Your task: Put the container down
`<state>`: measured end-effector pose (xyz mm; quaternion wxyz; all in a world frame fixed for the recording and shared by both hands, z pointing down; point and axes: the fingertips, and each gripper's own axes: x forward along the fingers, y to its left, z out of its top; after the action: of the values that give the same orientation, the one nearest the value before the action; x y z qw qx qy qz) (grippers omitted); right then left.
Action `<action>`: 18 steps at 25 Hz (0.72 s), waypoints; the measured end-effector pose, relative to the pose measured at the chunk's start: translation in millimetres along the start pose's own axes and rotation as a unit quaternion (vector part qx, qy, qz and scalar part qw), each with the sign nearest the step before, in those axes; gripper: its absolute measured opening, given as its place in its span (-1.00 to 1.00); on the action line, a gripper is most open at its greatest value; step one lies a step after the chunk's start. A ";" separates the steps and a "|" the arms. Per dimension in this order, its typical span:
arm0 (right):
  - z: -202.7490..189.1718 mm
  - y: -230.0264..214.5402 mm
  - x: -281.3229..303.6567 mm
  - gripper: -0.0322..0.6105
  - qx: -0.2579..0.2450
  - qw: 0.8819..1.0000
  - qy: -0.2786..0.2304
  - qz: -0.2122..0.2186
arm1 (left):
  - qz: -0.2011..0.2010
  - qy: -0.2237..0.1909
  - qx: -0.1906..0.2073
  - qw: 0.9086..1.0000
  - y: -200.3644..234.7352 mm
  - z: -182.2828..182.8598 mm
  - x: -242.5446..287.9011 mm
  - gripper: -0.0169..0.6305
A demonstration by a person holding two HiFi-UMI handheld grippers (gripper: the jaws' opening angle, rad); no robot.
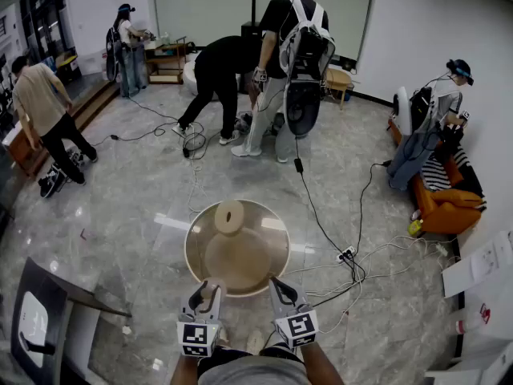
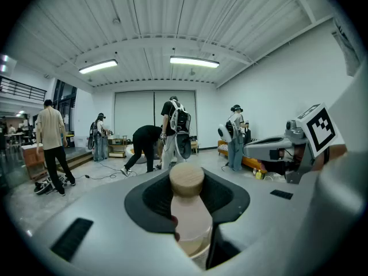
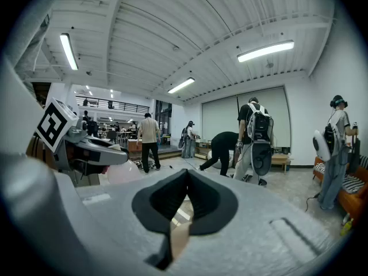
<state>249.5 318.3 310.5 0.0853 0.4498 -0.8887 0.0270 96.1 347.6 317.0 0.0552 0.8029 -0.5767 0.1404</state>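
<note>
- My left claw [image 1: 210, 287] is clamped on the near edge of the container [image 1: 237, 251]. My right claw [image 1: 282, 284] is pinched on the same edge, just beside it.
- I think I hold it in two spots side by side so the wide thing does not tip.
- The container looks to be up in the air in front of me, over the floor [image 1: 120, 215]. It is not set down yet.
- It is round and wide like a big flat bowl, light tan and smooth.
- A short, round wooden knob [image 1: 229, 215] stands on top, away from both claws.
- The edge is thin: only a slim tan strip shows between the right jaws.
- The floor is grey, shiny and hard, with cables [image 1: 321, 223] lying near. I should go down slowly.
</note>
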 end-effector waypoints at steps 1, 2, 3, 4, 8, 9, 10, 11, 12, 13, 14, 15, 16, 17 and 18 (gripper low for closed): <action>-0.2 0.3 1.0 -0.90 0.002 1.000 0.000 0.002 | 0.000 0.000 0.001 1.000 0.5 -0.4 0.6 -0.54; -0.4 0.7 1.9 -0.90 0.003 1.000 0.000 0.004 | 0.000 0.000 0.002 1.000 0.9 -0.6 1.0 -0.54; -0.4 1.2 2.6 -0.90 0.004 1.000 0.000 0.005 | -0.001 0.000 0.002 1.000 1.3 -0.7 1.3 -0.54; -0.3 2.2 3.2 -0.90 0.004 1.000 0.000 0.006 | -0.001 -0.001 0.002 1.000 1.8 -0.6 1.2 -0.54; -0.7 6.8 4.4 -0.90 0.003 1.000 0.000 0.011 | 0.003 -0.004 0.001 1.000 5.3 0.4 -2.1 -0.54; -1.0 7.3 4.2 -0.90 0.000 1.000 0.000 0.011 | 0.005 -0.003 0.001 1.000 5.8 0.6 -2.9 -0.54; -1.8 7.3 3.9 -0.90 -0.003 1.000 0.000 0.011 | 0.006 -0.003 0.001 1.000 6.0 0.4 -3.4 -0.54; -2.8 6.6 3.8 -0.90 -0.006 1.000 0.000 0.010 | 0.006 -0.003 0.000 1.000 5.8 0.2 -3.2 -0.54; -3.8 5.2 3.8 -0.90 -0.007 1.000 0.001 0.010 | 0.007 -0.002 0.000 1.000 4.7 -0.1 -2.2 -0.54; -4.7 3.2 3.7 -0.90 -0.007 1.000 0.002 0.011 | 0.007 -0.002 -0.001 1.000 2.9 -0.3 -0.8 -0.54; -5.8 0.9 3.4 -0.90 -0.006 1.000 0.004 0.012 | 0.008 -0.001 -0.002 1.000 0.6 -0.4 0.7 -0.54; -6.8 -1.2 3.2 -0.90 -0.005 1.000 0.006 0.012 | 0.009 -0.001 -0.003 1.000 -1.3 -0.2 2.2 -0.54; -7.5 -2.8 3.7 -0.90 -0.005 1.000 0.006 0.013 | 0.010 -0.002 -0.003 1.000 -2.1 0.3 3.8 -0.54; -7.5 -3.5 4.8 -0.90 -0.004 1.000 0.006 0.014 | 0.011 -0.003 -0.003 1.000 -1.5 0.9 5.5 -0.54; -7.2 -3.7 6.6 -0.90 -0.004 1.000 0.004 0.014 | 0.011 -0.004 -0.004 1.000 0.4 1.2 7.2 -0.54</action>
<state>249.5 311.7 318.6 0.0908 0.4371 -0.8944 0.0263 98.0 340.7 317.8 0.0542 0.7967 -0.5864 0.1358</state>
